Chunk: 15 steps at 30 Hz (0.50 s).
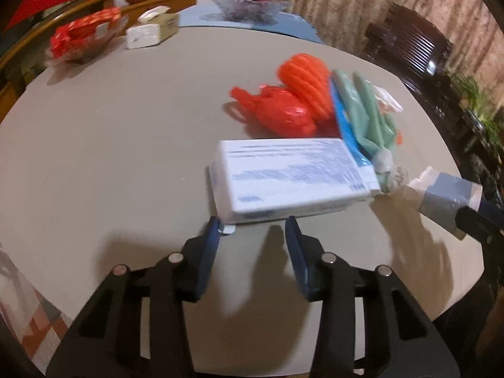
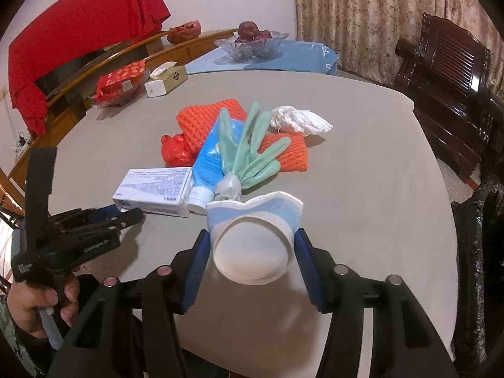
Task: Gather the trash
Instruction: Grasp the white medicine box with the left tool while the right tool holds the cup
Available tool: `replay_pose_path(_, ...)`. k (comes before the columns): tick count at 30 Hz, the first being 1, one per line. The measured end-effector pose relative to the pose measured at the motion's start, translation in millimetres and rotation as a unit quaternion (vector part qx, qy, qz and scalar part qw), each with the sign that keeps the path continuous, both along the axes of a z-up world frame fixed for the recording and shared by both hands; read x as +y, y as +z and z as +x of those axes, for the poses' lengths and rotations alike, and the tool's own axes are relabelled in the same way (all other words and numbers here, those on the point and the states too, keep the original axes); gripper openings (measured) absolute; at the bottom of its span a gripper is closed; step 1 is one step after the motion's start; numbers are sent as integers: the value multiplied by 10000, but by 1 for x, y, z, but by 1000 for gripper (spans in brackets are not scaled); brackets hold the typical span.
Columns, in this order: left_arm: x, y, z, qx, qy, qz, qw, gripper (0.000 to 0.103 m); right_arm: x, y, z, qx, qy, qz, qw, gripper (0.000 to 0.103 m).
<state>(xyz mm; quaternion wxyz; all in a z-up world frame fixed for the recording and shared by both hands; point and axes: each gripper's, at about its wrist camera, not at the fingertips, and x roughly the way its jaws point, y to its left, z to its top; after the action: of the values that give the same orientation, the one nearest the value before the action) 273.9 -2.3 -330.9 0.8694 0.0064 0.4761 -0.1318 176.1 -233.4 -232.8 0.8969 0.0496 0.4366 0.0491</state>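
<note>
- Landmark: white rectangular cardboard box w/ blue print [image 1: 289, 178], lying flat on the round grey table [image 1: 126, 145].
- Left gripper [image 1: 253, 231]: blue pads approx. half apart, nothing between them; tips just short of the box's near long edge. No earlier view to compare.
- Right gripper [image 2: 252, 245]: pads clamp the base end of a crushed white-and-blue paper cup [image 2: 255, 236], lifted off the table, just right of the box.
- Blue-and-white plastic tube [image 2: 208, 163]: touches the box's right end.
- Pale green rubber glove [image 2: 249, 145]: lies over the tube, right of the box.
- 2 orange foam net sleeves [image 2: 204, 123]: behind the box, partly under tube + glove.
- Red knotted plastic bag [image 2: 176, 149]: just behind the box.
- Crumpled white tissue [image 2: 299, 119]: well behind + right of the box.
- Person's hand [image 2: 34, 305] grips the left gripper's handle, near side of the box.
</note>
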Motion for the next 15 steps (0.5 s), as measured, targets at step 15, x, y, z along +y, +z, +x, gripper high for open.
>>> replay_pose_path(15, -50, 14, -33, -229, -905, 51, 9956, 51, -22, 4, -3, -89, -358, 25, 9993, 54)
